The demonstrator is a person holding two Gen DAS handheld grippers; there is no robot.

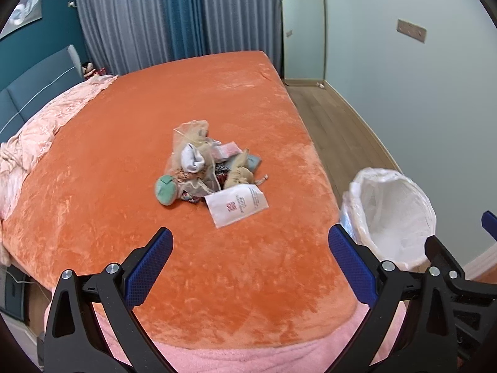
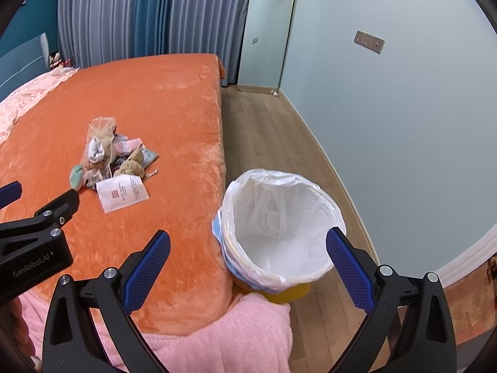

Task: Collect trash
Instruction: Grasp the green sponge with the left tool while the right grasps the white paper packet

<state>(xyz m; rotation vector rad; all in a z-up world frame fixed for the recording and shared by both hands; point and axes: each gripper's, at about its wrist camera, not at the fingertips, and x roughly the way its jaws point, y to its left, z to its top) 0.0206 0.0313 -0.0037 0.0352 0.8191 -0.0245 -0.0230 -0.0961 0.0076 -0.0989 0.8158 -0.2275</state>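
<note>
Left gripper (image 1: pixel 250 242), marked "GenRobot.AI", jaws spread and empty above the orange bed (image 1: pixel 124 155). Mid-bed: trash pile (image 1: pixel 205 164) with a white packet (image 1: pixel 236 205) bearing a red square logo, its small print unreadable. Right gripper (image 2: pixel 248 245), jaws spread, over the white-lined bin (image 2: pixel 279 227) beside the bed.

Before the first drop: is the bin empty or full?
Empty: the bin shows only its bare white liner inside, in the right wrist view.

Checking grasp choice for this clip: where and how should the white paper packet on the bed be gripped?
Grip the white paper packet by its near free edge, coming low from the foot of the bed. It lies flat on the orange blanket, its far edge against the trash pile.
</note>
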